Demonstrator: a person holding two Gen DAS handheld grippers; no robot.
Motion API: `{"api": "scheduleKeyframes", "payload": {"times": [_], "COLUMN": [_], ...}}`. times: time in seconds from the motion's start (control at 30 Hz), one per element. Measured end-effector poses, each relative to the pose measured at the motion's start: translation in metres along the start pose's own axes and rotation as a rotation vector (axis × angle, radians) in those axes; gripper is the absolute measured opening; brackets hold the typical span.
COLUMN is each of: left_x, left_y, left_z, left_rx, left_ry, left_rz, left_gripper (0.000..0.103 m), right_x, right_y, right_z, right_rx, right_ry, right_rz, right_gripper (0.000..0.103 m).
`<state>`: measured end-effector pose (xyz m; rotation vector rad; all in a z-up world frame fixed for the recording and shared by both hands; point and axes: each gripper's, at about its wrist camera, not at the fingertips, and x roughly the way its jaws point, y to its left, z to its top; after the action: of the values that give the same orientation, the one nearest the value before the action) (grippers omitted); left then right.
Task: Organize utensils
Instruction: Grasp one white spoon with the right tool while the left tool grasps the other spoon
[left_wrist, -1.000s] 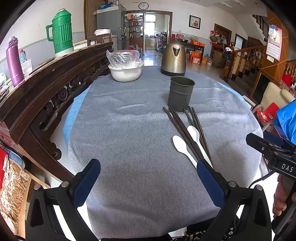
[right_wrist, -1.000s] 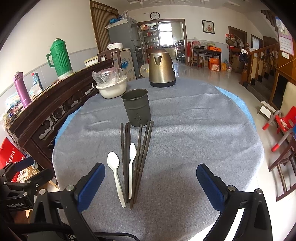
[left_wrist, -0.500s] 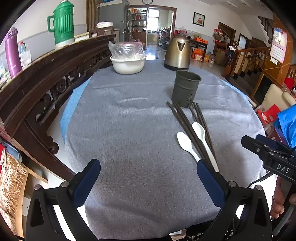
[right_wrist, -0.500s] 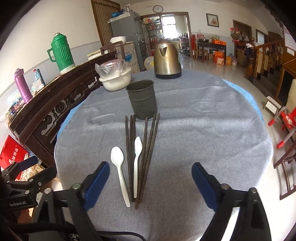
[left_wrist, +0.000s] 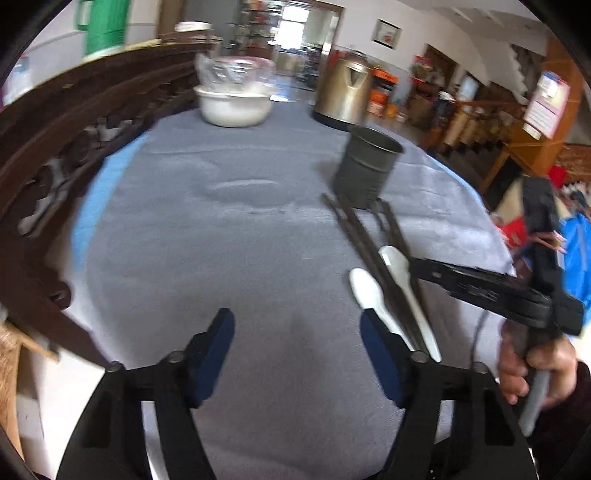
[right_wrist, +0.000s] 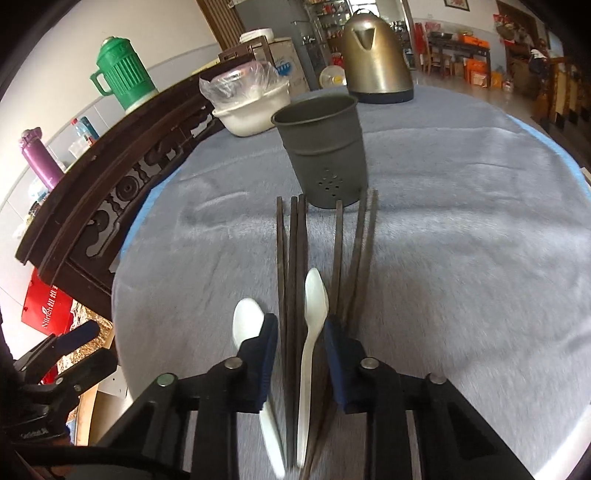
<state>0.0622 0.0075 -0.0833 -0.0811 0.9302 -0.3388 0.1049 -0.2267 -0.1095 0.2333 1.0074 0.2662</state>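
Right gripper, jaws narrowly parted, is straddling dark wooden chopsticks and a white plastic spoon at lower centre. Left gripper is hovering with jaws spread, empty.

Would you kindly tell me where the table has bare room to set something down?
The gray tablecloth is bare left of the chopsticks, up to the white bowl, and right of them toward the edge. It is crowded in front of the utensil holder, around the spoons and right tongs.

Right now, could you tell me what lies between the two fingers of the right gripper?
In the right wrist view, the right gripper straddles three dark chopsticks and one white spoon; the other white spoon lies outside its left finger.
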Motion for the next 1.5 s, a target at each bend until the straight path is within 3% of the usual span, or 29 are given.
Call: {"api": "scheduleKeyframes", "payload": {"times": [0.1, 0.17, 0.37, 0.5, 0.63, 0.77, 0.87, 1.1, 1.33, 1.5], "left_x": [0.015, 0.026, 0.064, 0.086, 0.093, 0.101, 0.101, 0.084, 0.073, 0.075], "left_y": [-0.006, -0.009, -0.010, -0.021, -0.032, -0.031, -0.023, 0.001, 0.008, 0.006], "left_z": [0.006, 0.009, 0.019, 0.023, 0.027, 0.028, 0.028, 0.039, 0.047, 0.045], "left_rx": [0.033, 0.040, 0.012, 0.034, 0.075, 0.088, 0.082, 0.113, 0.153, 0.150], "left_ry": [0.028, 0.051, 0.148, 0.189, 0.174, 0.187, 0.180, 0.129, 0.103, 0.108], "left_rz": [-0.052, -0.101, -0.222, -0.228, -0.240, -0.243, -0.253, -0.210, -0.185, -0.194], "left_gripper": [0.053, 0.049, 0.044, 0.044, 0.042, 0.008, 0.006, 0.003, 0.003, 0.003], "right_x": [0.014, 0.022, 0.034, 0.033, 0.032, 0.022, 0.015, 0.031, 0.054, 0.054], "right_y": [-0.002, -0.001, 0.003, -0.002, -0.015, -0.018, -0.015, -0.012, -0.021, -0.034], "right_z": [0.009, 0.013, 0.016, 0.016, 0.019, 0.024, 0.032, 0.042, 0.050, 0.046], "right_rx": [-0.003, -0.022, -0.074, -0.069, -0.030, -0.017, -0.027, -0.036, 0.013, 0.048], "right_ry": [0.023, 0.045, 0.083, 0.095, 0.100, 0.081, 0.064, 0.081, 0.140, 0.221], "right_rz": [-0.014, -0.025, -0.023, -0.050, -0.059, 0.001, 0.059, 0.093, 0.096, 0.174], "right_gripper": [0.019, 0.013, 0.005, 0.006, 0.006, 0.007, 0.008, 0.008, 0.008, 0.009]}}
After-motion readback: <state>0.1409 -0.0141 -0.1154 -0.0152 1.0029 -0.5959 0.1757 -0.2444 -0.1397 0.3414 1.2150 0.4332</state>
